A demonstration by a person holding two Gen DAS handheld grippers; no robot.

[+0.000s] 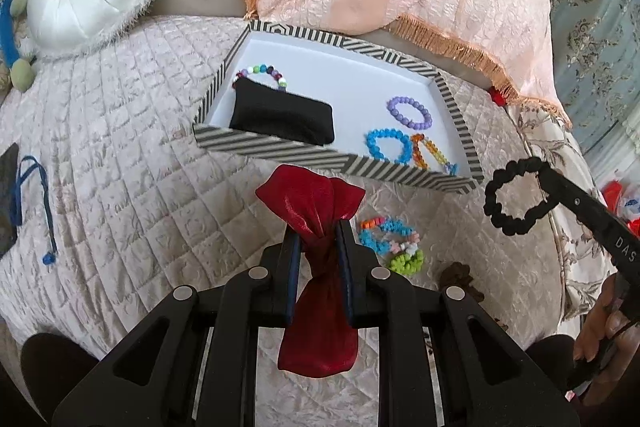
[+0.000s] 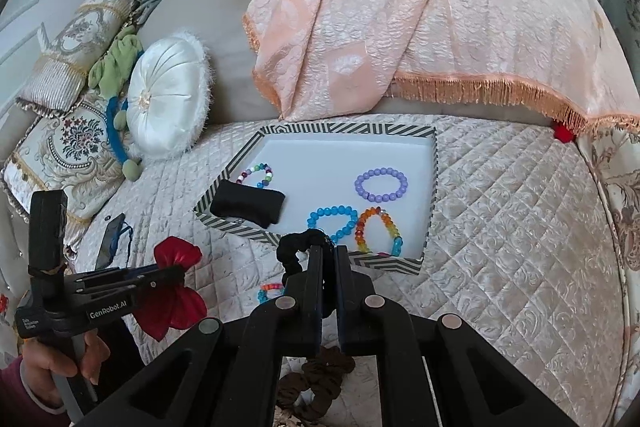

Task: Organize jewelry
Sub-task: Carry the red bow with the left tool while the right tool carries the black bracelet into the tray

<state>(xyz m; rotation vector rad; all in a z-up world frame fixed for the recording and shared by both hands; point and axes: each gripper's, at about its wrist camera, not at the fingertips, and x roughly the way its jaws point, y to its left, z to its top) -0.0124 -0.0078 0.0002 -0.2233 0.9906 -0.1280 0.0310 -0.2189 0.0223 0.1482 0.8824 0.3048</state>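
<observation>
Holding the red pouch [image 1: 316,211] pinched at its neck in your left gripper [image 1: 317,233] and the black scrunchie [image 1: 516,197] clamped in your fully closed right gripper [image 2: 325,253], you're carrying both above the quilt, just short of the striped tray [image 1: 336,157]. Next, I'd judge, reach past the near wall and set each on bare floor beside the blue bracelet [image 1: 390,146], clear of the black cushion [image 1: 282,118].

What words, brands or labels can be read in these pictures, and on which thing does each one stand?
"GenRobot.AI": white print on the side of the left tool, seen in the right wrist view.
"DAS": white letters on the finger of the right tool, seen in the left wrist view; the rest is cut off.
Small white print under "GenRobot.AI", near the hand: too small to read.
</observation>
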